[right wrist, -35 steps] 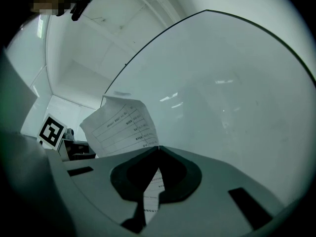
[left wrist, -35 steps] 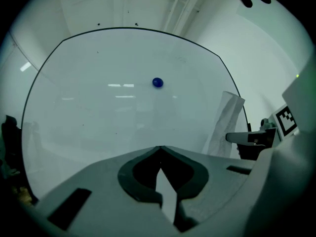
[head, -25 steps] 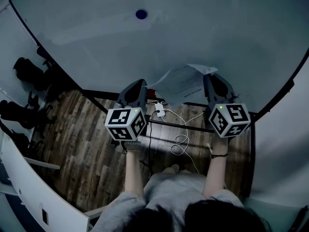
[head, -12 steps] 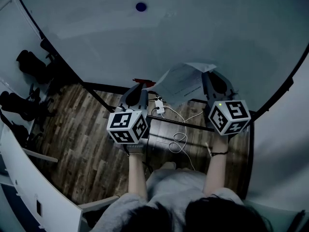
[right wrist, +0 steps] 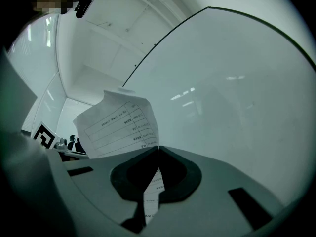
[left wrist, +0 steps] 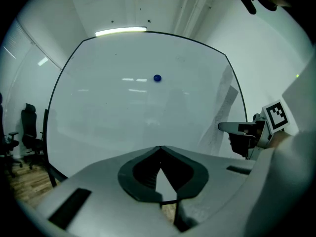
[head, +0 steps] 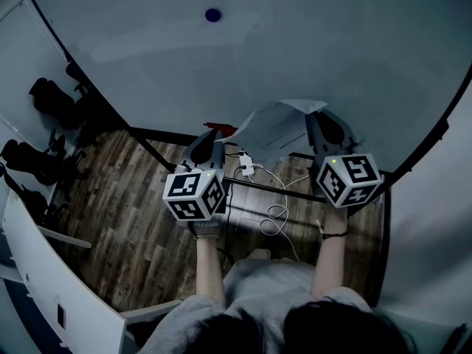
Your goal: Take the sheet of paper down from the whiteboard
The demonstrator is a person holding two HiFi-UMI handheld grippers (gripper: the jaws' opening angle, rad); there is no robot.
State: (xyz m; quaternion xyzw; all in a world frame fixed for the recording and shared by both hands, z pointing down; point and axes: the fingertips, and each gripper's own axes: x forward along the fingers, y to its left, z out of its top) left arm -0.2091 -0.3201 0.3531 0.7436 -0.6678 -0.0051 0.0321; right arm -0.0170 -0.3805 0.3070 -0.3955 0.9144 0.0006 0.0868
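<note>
Three cameras face one large white dark-framed whiteboard (head: 310, 50).
The head view looks steeply down from overhead. Each gripper view sits close to the board, looking straight at it along its own jaws. A small round blue magnet (left wrist: 157, 78) shows in the head and left gripper views; a printed white paper sheet (right wrist: 118, 125) shows in all three.

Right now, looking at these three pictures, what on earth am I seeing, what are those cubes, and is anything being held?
A person stands at a whiteboard, holding a hand-held gripper in each hand; the patterned cubes are parts of them. One picture looks down from a head camera; the other two look along each gripper's jaws. The right gripper is shut on a printed sheet of paper. The left gripper is shut and empty. A blue magnet sits on the board, apart from the sheet.
</note>
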